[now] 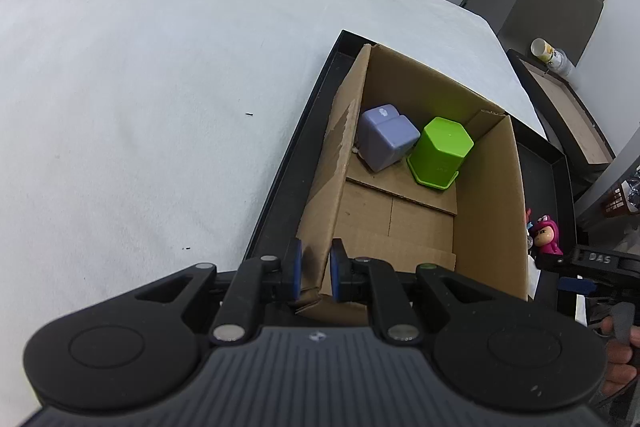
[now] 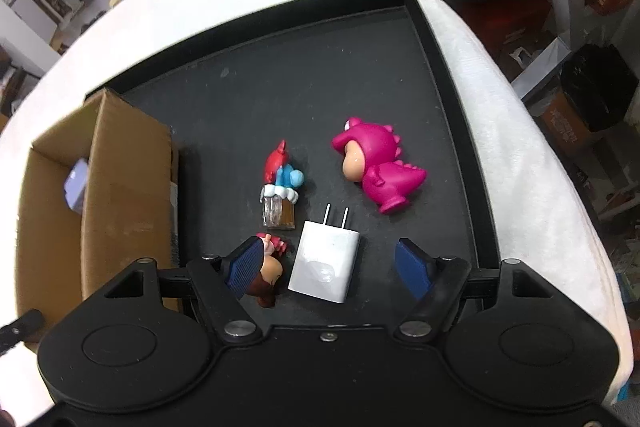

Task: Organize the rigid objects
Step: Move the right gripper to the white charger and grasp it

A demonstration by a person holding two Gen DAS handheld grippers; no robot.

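My left gripper (image 1: 316,269) is shut on the near-left corner of the cardboard box (image 1: 492,195), which stands in a black tray (image 1: 280,183). Inside the box are a lavender block (image 1: 386,139) and a green hexagonal cup (image 1: 440,151), upside down. My right gripper (image 2: 330,265) is open above the tray floor (image 2: 304,95), its fingers either side of a white charger plug (image 2: 326,261). A small brown-haired figure (image 2: 270,273) lies by the left finger. A red-and-blue figure (image 2: 280,183) and a pink dinosaur figure (image 2: 378,163) lie farther out.
The tray sits on a white cloth-covered table (image 1: 140,87). The box (image 2: 120,187) fills the tray's left side in the right wrist view. Another tray (image 1: 568,107) and a bottle (image 1: 550,55) lie beyond the table's right edge.
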